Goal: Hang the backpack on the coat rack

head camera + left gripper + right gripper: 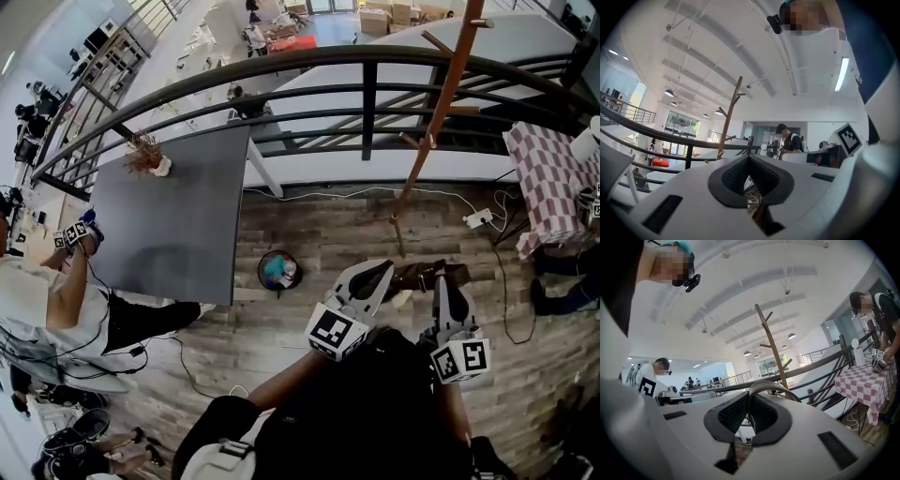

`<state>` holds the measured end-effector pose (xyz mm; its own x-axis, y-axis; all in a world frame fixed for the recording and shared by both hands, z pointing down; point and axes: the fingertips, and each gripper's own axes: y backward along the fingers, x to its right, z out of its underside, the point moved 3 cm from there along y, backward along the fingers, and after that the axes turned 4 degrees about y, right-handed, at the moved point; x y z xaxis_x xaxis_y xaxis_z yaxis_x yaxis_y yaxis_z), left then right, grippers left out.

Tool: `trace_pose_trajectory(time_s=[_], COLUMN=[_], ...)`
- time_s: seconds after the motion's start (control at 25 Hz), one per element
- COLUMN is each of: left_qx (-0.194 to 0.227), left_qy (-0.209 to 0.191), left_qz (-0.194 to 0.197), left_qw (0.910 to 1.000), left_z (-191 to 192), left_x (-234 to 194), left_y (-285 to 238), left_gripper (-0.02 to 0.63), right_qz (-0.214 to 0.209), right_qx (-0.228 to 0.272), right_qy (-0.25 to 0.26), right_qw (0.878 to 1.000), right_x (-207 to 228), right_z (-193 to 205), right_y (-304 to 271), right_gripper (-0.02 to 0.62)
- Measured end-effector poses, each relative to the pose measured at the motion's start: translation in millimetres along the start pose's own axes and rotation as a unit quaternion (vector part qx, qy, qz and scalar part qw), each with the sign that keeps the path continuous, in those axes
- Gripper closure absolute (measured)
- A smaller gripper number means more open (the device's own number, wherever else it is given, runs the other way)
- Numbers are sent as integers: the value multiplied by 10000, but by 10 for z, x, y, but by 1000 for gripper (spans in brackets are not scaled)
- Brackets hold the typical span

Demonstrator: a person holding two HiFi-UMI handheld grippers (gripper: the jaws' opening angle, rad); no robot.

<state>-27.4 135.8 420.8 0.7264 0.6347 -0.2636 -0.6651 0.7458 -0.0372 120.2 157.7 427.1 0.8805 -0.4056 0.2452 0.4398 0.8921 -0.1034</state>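
Lower centre, the right gripper (449, 283) has its fingers pinched on the curved strap (769, 384) of the dark brown backpack (422, 276). The left gripper (382, 273) has its fingers pressed together.

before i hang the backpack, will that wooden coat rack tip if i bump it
Probably tippy: the coat rack is a tall, thin pole, and no wide foot shows. It looks like stiff wood, so it would likely lean whole rather than bend.

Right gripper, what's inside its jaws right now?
A curved strap is pinched between the right gripper's pads and loops up over them. The gripper's own body covers the rest there; the head view shows the brown backpack at its tip.
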Motion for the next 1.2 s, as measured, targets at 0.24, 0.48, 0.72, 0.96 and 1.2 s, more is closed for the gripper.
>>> trace_pose_trajectory(time_s=[0.24,0.48,0.72,0.96,1.2], left_qx=[-36,-84,-57,-55,-26], left_qy=[156,129,182,252,215], left_qz=[16,-67,-195,-280,-455], left_qw=[9999,9999,9996,9993,9987], left_z=[-20,-42,-28,-120,-133], left_x=[-141,-239,-354,-503,-558], left_y=[-134,-417,-758,-1041,-1233], left_gripper=[598,598,598,598,598], right_qz=[59,-188,-360,-457,-558], right_qx=[-112,-196,-300,-290,-312], right_qy=[-149,-91,-120,-130,-184], right_qw=[9998,9996,9988,9985,9978], right_x=[28,159,338,536,714], right_z=[-8,-57,-18,-94,-143], right_y=[-219,-489,-675,-932,-1127], right_gripper=[569,569,569,568,569])
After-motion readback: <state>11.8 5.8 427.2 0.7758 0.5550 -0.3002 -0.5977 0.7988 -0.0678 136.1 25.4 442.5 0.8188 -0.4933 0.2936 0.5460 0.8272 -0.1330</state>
